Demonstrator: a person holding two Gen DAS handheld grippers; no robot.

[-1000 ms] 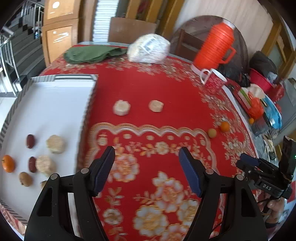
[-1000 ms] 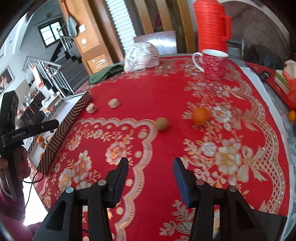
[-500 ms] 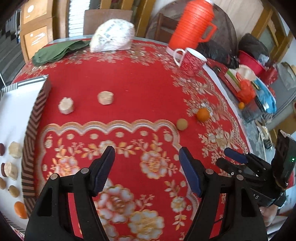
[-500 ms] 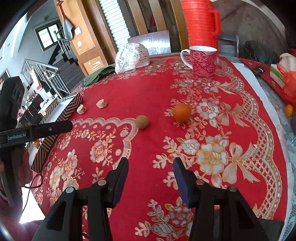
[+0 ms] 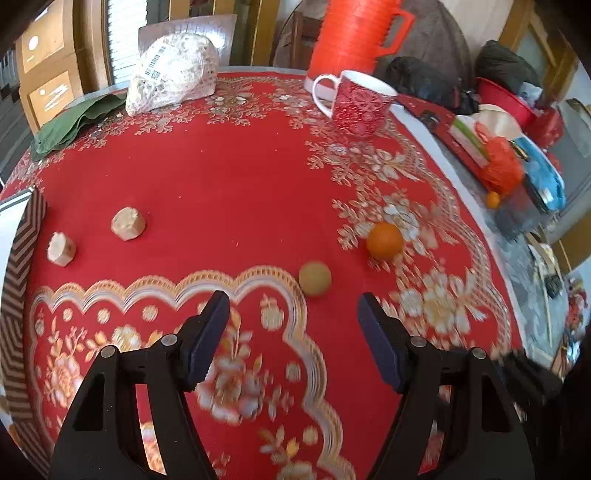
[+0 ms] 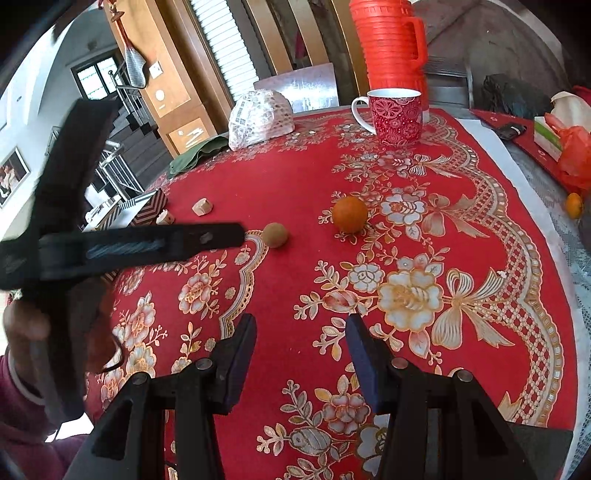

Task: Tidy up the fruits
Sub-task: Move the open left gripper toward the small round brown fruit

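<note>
A small tan round fruit (image 5: pixel 314 278) and an orange (image 5: pixel 384 241) lie on the red floral tablecloth. Two pale cut fruit chunks (image 5: pixel 127 223) (image 5: pixel 61 248) lie farther left, near the box's patterned wall (image 5: pixel 22 240). My left gripper (image 5: pixel 293 314) is open and empty, its jaws just short of the tan fruit. My right gripper (image 6: pixel 301 332) is open and empty, lower on the cloth, with the tan fruit (image 6: pixel 275 235) and orange (image 6: pixel 349 214) ahead. The left gripper's finger (image 6: pixel 147 245) crosses the right wrist view, tip near the tan fruit.
A red patterned mug (image 5: pixel 360 103) and an orange thermos (image 5: pixel 351 35) stand at the back. A white netted bundle (image 5: pixel 171 74) and a green cloth (image 5: pixel 70 123) lie at the back left. Cluttered goods and bags (image 5: pixel 506 162) sit beyond the table's right edge.
My left gripper has swung right, away from the white box, and closed in on the tan fruit and orange. My right gripper has advanced slightly toward the fruits. Both stayed open.
</note>
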